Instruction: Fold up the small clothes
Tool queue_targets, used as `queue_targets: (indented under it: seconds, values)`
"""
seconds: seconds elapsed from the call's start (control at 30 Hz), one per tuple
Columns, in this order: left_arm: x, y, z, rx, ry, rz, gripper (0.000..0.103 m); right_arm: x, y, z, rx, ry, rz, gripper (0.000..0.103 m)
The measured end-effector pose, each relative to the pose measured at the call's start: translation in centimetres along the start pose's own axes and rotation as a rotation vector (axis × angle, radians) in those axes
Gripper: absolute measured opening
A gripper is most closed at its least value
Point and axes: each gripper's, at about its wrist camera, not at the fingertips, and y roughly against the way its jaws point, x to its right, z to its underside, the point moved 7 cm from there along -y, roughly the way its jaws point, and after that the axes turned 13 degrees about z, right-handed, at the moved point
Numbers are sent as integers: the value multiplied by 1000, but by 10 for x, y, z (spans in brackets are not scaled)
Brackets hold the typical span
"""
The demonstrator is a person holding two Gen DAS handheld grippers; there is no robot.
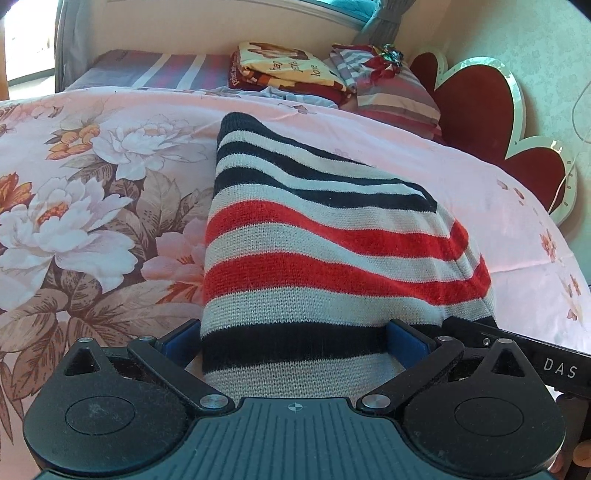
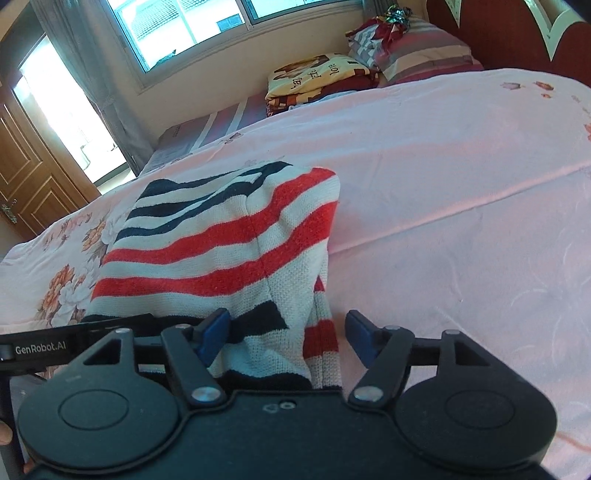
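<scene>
Left gripper [image 1: 295, 338]: blue pads spread wide; the striped red, white and black knitted garment [image 1: 325, 243] fills the gap between them. Whether the pads press it, I cannot tell.
Right gripper [image 2: 286, 341]: jaws parted, cloth touching the left blue pad [image 2: 212, 334], right pad standing clear.
Garment: lying folded on the pink floral bedsheet [image 1: 92, 192].
Left view only: the red heart-shaped headboard [image 1: 476, 122] in full.
Right view only: a window [image 2: 192, 26] and a brown wooden door [image 2: 33, 162].
Both: a folded yellow printed blanket [image 2: 317, 77] beside a striped pillow [image 2: 424, 51].

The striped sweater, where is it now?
The striped sweater lies on the pink bedspread in both wrist views, its near edge between both tools, with the flower print to its left.
</scene>
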Motion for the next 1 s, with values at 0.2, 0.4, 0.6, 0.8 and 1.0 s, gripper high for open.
queue_targets:
  seconds: [0.2, 0.4, 0.6, 0.8, 1.0]
  values:
    - [3, -7, -2, -4, 4, 7, 103, -1, -6, -2, -20, -39, -49, 58]
    - [5, -1, -3, -12, 7, 26, 94, 0, -1, -3, -35, -15, -81, 46]
    - [2, -11, -6, -5, 31, 33, 94, -3, -11, -5, -36, -40, -81, 52]
    - [8, 6, -6, 34, 17, 24, 68, -8, 6, -5, 2, -41, -71, 34]
    - [-1, 34, -12, 66, 42, 47, 54, -21, 33, -12, 39, -92, -154, 33]
